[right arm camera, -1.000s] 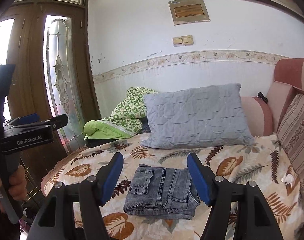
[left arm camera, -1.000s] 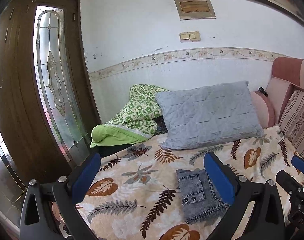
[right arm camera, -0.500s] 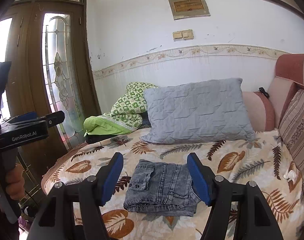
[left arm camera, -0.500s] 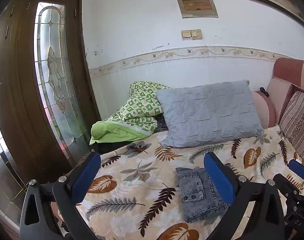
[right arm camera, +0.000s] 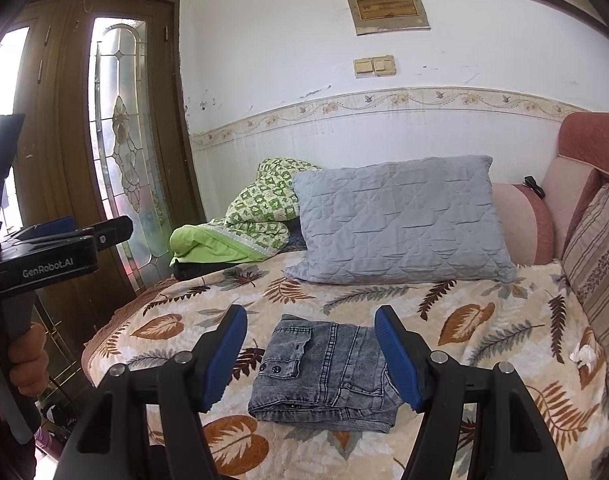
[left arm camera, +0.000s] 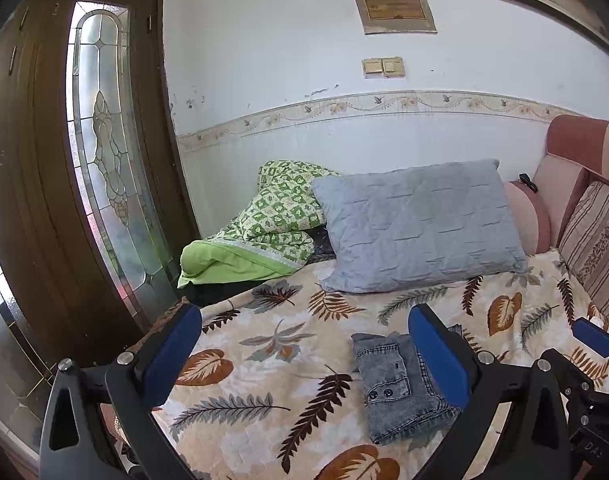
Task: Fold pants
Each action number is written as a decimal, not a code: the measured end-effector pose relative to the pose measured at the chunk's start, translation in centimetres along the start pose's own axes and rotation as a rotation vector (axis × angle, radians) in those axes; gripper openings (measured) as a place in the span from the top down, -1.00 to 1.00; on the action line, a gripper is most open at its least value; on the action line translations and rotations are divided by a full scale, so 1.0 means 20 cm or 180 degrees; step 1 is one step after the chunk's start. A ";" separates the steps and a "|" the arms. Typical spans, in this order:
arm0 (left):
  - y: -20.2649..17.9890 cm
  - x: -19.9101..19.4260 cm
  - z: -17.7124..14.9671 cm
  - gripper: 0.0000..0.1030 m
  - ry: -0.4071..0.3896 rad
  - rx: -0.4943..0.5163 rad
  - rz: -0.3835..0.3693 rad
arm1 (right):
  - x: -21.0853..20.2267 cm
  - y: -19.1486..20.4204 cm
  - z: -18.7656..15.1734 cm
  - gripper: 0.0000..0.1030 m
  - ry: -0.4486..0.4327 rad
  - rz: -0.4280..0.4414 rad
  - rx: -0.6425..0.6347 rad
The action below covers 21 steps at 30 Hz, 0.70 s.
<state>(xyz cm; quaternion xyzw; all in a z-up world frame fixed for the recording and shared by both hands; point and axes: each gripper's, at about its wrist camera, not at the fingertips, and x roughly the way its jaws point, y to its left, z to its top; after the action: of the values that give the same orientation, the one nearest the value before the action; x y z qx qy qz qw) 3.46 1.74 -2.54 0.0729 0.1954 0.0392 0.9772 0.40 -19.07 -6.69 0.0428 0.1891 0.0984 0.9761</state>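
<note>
The grey denim pants [right arm camera: 324, 376] lie folded into a compact rectangle on the leaf-print bedspread [right arm camera: 484, 320]. In the left wrist view the pants [left arm camera: 396, 384] sit at lower right, partly behind my right blue finger. My right gripper [right arm camera: 310, 354] is open and empty, held above and in front of the pants, not touching them. My left gripper [left arm camera: 304, 352] is open and empty, off to the left of the pants over the bedspread [left arm camera: 264, 360]. The left gripper's body also shows at the left edge of the right wrist view [right arm camera: 56, 256], held in a hand.
A grey quilted pillow [right arm camera: 400, 224] leans at the back of the bed. A green patterned blanket [right arm camera: 248, 224] is bunched at back left. A striped cushion [right arm camera: 596, 264] and pink headboard stand at right. A wooden door with stained glass [left arm camera: 104, 160] is at left.
Both grippers have drawn back and risen slightly from the bed. The folded pants have not moved. Both grippers stay open.
</note>
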 end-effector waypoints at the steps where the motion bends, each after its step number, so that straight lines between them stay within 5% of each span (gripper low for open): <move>1: 0.00 0.00 0.00 -0.99 0.0000 0.0001 -0.0001 | 0.00 0.01 0.00 -0.36 0.0000 0.0001 -0.0011; 21: 0.07 -0.05 0.00 -1.00 -0.0071 -0.0059 0.0021 | 0.00 0.09 0.02 -0.36 -0.0010 0.0035 -0.0148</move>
<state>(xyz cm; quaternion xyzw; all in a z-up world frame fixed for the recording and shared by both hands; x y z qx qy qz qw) 2.50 3.10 -2.00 0.0649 0.1838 0.0434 0.9798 0.21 -17.33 -6.08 0.0212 0.1850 0.1081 0.9766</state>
